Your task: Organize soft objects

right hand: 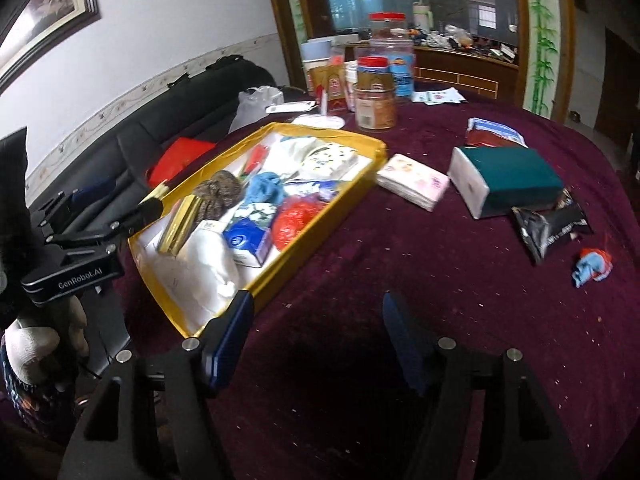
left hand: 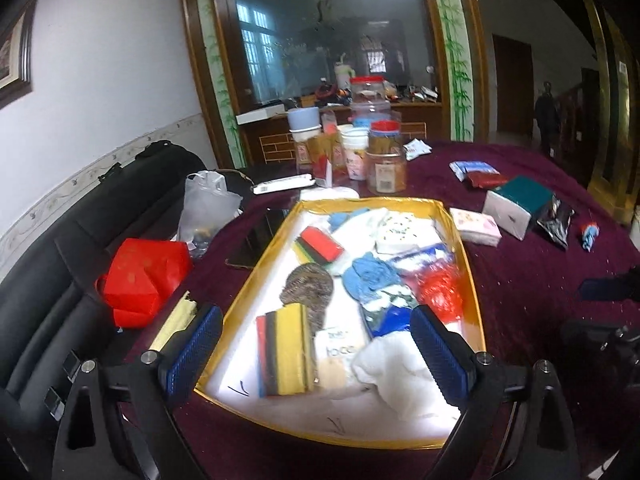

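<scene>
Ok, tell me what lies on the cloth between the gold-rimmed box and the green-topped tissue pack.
One thing: a pink floral tissue pack, just beside the gold-rimmed box and short of the green-topped tissue pack. The right wrist view shows it best.

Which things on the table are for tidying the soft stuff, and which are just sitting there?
For the job: gold box, pink tissue pack, green tissue pack, little blue-red cloth.
Just lying about: jars, black snack packet, red box.
</scene>
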A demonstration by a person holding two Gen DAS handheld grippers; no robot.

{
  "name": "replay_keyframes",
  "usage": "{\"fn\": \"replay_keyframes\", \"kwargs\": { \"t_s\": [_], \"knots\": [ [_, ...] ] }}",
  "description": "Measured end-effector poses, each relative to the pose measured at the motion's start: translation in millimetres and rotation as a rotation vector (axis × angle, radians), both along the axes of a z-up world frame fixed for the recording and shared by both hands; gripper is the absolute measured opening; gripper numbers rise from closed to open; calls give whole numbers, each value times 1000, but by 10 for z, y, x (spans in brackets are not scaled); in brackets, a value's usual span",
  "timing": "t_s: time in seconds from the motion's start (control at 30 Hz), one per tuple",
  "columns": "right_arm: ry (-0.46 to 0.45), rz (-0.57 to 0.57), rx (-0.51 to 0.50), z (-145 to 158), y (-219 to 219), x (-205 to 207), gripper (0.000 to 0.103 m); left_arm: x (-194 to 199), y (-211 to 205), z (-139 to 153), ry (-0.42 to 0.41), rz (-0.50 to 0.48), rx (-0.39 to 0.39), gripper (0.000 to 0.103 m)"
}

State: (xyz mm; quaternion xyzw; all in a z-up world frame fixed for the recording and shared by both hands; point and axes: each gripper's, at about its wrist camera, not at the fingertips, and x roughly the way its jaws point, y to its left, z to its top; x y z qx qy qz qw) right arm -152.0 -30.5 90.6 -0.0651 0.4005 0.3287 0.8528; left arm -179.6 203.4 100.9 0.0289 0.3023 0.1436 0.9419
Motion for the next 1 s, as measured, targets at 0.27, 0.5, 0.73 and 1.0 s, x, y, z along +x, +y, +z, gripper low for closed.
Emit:
{"fn": "replay_keyframes", "kwargs": {
  "t_s": [0.27, 0.5, 0.73, 1.0],
  "knots": [
    [9, -47, 23, -9, -248, 68, 67, 40, -223, -16, 33, -36, 27, 97],
    [9, -89, 31, -25, -427, 141, 68, 88, -344, -42, 57, -62, 39, 97],
    [1, -216, 35, -20, -939, 329, 68, 103, -478, -19, 62, -127, 2, 97],
    [41, -494, 106, 14, -1980, 662, 68, 334, -1124, -36, 122, -409, -161, 97]
  ]
}}
